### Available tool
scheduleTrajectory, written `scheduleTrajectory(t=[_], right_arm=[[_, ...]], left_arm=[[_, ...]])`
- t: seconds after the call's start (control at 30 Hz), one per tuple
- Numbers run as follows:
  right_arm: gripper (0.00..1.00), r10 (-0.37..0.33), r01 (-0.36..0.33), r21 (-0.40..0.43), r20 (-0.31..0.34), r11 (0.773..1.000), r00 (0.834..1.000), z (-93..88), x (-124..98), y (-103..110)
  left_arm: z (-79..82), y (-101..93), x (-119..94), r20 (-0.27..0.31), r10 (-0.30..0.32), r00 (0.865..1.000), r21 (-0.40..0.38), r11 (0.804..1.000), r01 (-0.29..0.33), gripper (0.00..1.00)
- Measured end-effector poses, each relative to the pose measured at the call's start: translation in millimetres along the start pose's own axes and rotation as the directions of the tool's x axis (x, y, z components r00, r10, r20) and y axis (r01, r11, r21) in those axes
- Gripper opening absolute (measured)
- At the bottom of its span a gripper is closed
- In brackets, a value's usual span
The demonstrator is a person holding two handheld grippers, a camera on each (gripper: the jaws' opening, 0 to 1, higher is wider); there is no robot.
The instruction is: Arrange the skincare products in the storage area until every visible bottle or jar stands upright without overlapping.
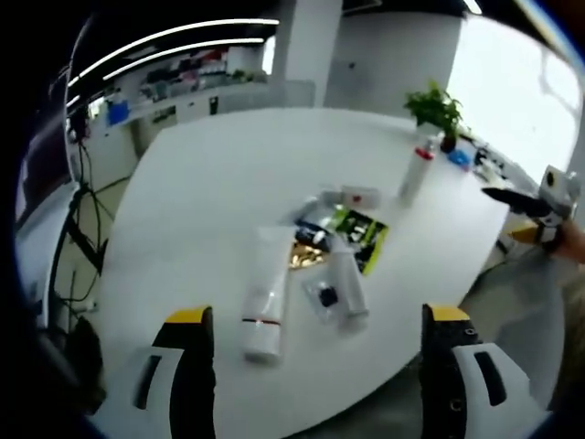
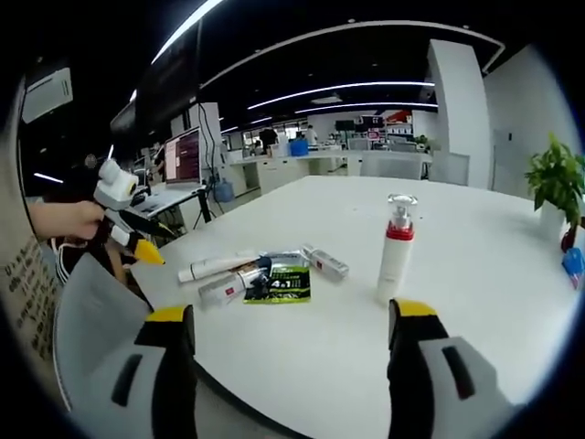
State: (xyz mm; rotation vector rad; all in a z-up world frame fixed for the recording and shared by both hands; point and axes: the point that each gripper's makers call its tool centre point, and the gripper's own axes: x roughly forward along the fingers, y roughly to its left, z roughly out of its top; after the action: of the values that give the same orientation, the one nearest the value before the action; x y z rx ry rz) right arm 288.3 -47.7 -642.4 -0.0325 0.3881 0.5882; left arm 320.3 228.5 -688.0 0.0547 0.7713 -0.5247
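In the left gripper view, the left gripper hangs above the near edge of the white table, its yellow-tipped jaws spread wide with nothing between them. Just beyond lies a white tube on its side, and beside it a clear tube with a dark cap, also flat. Behind these a green sachet and a few small items overlap in a loose heap; blur keeps me from naming them. Farther back a white pump bottle with a red collar stands upright, apart from the heap. A potted plant sits at the far edge.

In the right gripper view, the right gripper is likewise released, empty, near the table edge facing the bottle.
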Motion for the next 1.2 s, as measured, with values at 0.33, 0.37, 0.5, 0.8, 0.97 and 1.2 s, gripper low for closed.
scheduleTrajectory(t=[0.33, 0.37, 0.5, 0.8, 0.97, 1.2], right_arm=[[0.86, -0.008, 0.009, 0.029, -0.019, 1.000, 1.000, -4.3, 2, -4], [0.86, -0.009, 0.009, 0.030, -0.021, 1.000, 1.000, -4.6, 2, -5], [0.85, -0.018, 0.018, 0.023, -0.023, 1.000, 1.000, -4.1, 2, -5], [0.83, -0.025, 0.027, 0.025, -0.053, 0.999, 0.998, -8.7, 4, -7], [0.83, -0.029, 0.031, 0.034, -0.063, 0.999, 0.998, -10.5, 4, -8], [0.83, -0.038, 0.041, 0.046, -0.064, 0.998, 0.997, -11.6, 4, -10]], left_arm=[[-2.3, 20.8, 28, -0.080, 0.005, 0.997, 0.021, 1.000, -0.003, 0.88], [-2.2, 22.4, 31, -0.087, 0.005, 0.996, 0.023, 1.000, -0.003, 0.87], [-2.5, 29.8, 42, -0.124, 0.015, 0.992, 0.037, 0.999, -0.010, 0.83], [-6.6, 42.5, 74, -0.258, 0.012, 0.966, 0.087, 0.996, 0.011, 0.70], [-10.4, 48.0, 95, -0.333, 0.028, 0.943, 0.100, 0.995, 0.006, 0.63], [-17.0, 49.6, 116, -0.411, 0.065, 0.909, 0.153, 0.988, -0.002, 0.53]])
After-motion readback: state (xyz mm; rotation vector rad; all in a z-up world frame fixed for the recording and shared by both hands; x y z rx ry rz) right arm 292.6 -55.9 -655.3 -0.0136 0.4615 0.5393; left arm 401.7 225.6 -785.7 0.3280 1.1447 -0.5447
